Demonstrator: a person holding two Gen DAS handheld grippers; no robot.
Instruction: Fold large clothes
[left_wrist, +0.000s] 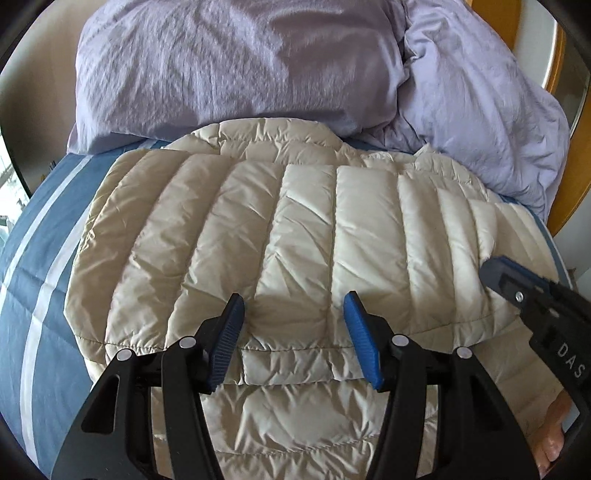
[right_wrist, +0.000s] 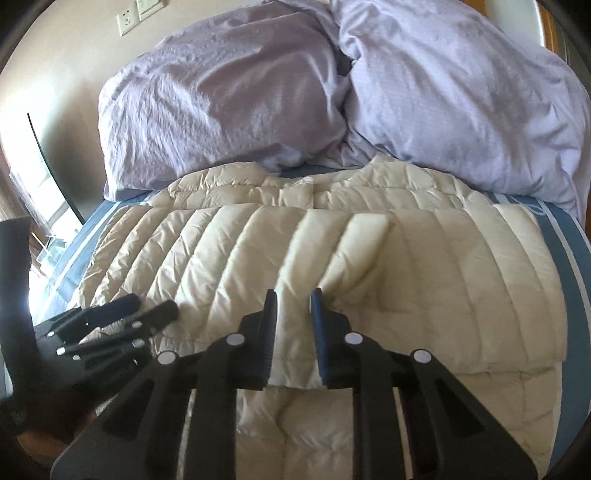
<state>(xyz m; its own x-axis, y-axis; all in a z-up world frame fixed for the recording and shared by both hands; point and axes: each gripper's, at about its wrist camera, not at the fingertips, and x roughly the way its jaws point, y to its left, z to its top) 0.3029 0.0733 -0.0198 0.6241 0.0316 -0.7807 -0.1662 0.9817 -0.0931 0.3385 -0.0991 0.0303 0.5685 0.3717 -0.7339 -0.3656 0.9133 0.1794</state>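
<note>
I am holding my left tool (left_wrist: 293, 306) tilted steeply down over the near hem of the cream puffer jacket (left_wrist: 295, 229), its blue pads (left_wrist: 360, 339) spread with one quilted channel of the jacket lying in the gap between them; whether the pads are pressing into the fabric I cannot tell, and nothing is being lifted. I am angling my right tool (right_wrist: 293, 306) down the same way beside it, over the same near edge, its fingers drawn close together with a narrow gap between them and the jacket's folded edge showing below that gap; whether any fabric is being pinched I cannot tell. In the left wrist view the right tool is reaching in from the lower right, its tip lying against the jacket's right side, and part of my hand (left_wrist: 554, 439) is showing under it. The jacket is lying folded across the bed, its quilted panel running side to side, on a blue sheet with white stripes (left_wrist: 40, 266). Beyond it a lilac duvet (right_wrist: 443, 103) and pillow (right_wrist: 221, 118) are piling up against the wall, where a socket (right_wrist: 127, 20) is showing.
</note>
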